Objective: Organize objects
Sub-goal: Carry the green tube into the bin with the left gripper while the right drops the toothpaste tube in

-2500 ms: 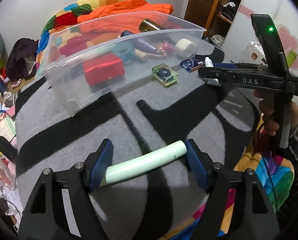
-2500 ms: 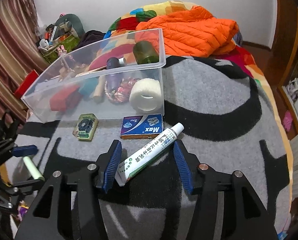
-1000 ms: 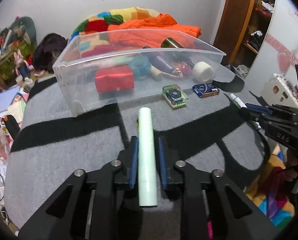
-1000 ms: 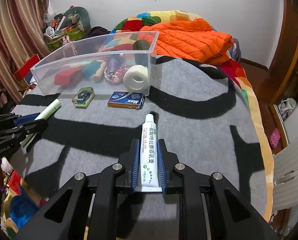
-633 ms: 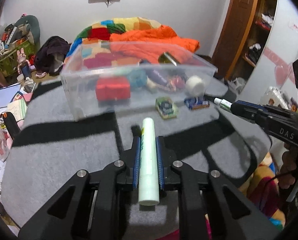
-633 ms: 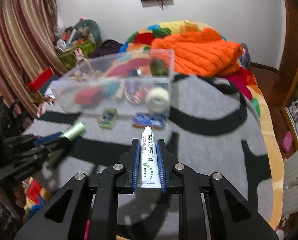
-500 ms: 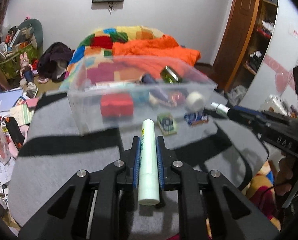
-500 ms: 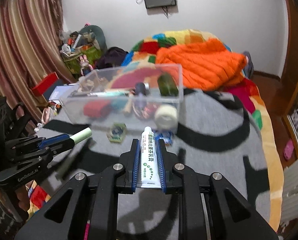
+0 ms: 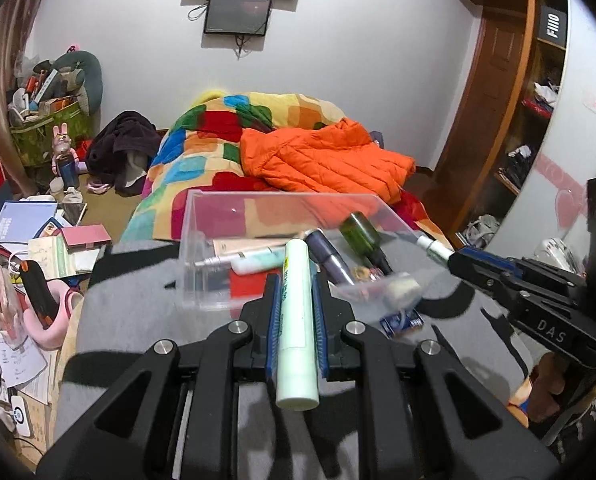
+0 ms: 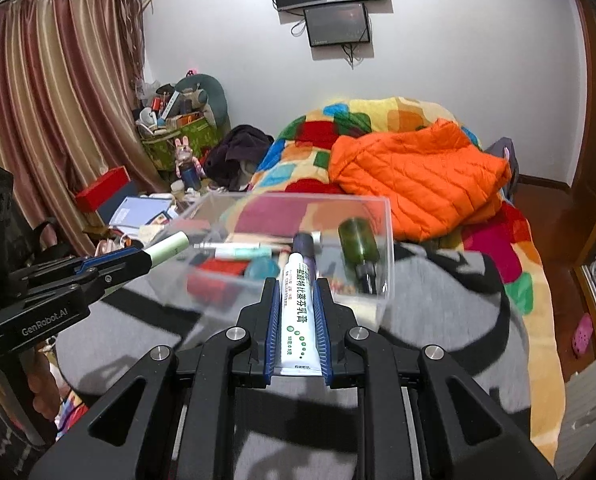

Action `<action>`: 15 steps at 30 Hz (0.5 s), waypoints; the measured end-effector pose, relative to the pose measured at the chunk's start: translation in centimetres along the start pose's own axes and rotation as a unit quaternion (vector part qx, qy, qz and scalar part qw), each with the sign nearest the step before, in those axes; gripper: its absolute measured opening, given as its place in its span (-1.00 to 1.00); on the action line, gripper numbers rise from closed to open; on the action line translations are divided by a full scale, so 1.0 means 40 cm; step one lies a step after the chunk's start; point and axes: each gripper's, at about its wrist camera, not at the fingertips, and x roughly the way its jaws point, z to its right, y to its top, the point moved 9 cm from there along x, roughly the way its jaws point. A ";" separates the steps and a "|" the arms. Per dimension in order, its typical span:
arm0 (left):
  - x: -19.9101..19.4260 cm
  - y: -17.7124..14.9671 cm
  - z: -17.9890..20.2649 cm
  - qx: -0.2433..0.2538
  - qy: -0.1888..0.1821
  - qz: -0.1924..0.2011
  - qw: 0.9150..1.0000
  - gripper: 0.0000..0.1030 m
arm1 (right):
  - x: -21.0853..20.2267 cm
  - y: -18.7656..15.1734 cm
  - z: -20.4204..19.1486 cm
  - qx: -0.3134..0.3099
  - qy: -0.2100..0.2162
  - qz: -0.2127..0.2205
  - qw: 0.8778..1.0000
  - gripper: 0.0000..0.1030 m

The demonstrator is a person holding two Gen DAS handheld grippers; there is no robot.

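- My left tool (image 9: 296,312) is clamped tight on a pale green tube (image 9: 296,320), which runs lengthwise between the blue pads (image 9: 272,320) at lower centre of the left view, its far end pointing at the bin.
- My right tool (image 10: 299,320) is closed just as firmly on a white ointment tube (image 10: 299,312) with green dots and printed characters, cap end forward, at lower centre of the right view.
- Just beyond both tubes sits the clear plastic bin (image 9: 202,216), mid-frame, on the grey and black blanket (image 9: 118,280).
- Inside the bin I see a dark green bottle (image 9: 359,232), a purple tube (image 9: 329,260), a teal tube (image 9: 258,262), a red box (image 9: 248,284) and a white tape roll (image 9: 401,286).
- A small blue box (image 9: 401,322) lies on the blanket just in front of the bin, right of centre in the left view.
- Behind the bin, upper centre, an orange puffer jacket (image 10: 417,180) lies on the patchwork quilt (image 10: 317,136).
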 end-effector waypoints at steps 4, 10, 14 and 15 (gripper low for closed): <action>0.045 0.025 -0.020 -0.003 0.006 -0.012 1.000 -0.71 | 0.036 0.043 0.005 0.000 -0.003 0.002 1.000 -0.70; 0.128 0.037 -0.025 -0.008 0.003 -0.042 0.999 -0.71 | 0.129 0.063 0.014 0.013 0.000 -0.024 1.000 -0.70; 0.177 0.043 -0.024 -0.007 0.010 -0.054 0.998 -0.71 | 0.199 0.057 0.010 -0.001 -0.016 -0.045 0.999 -0.70; 0.187 0.043 -0.024 -0.009 0.009 -0.059 0.998 -0.71 | 0.217 0.053 0.008 -0.004 -0.019 -0.051 0.998 -0.70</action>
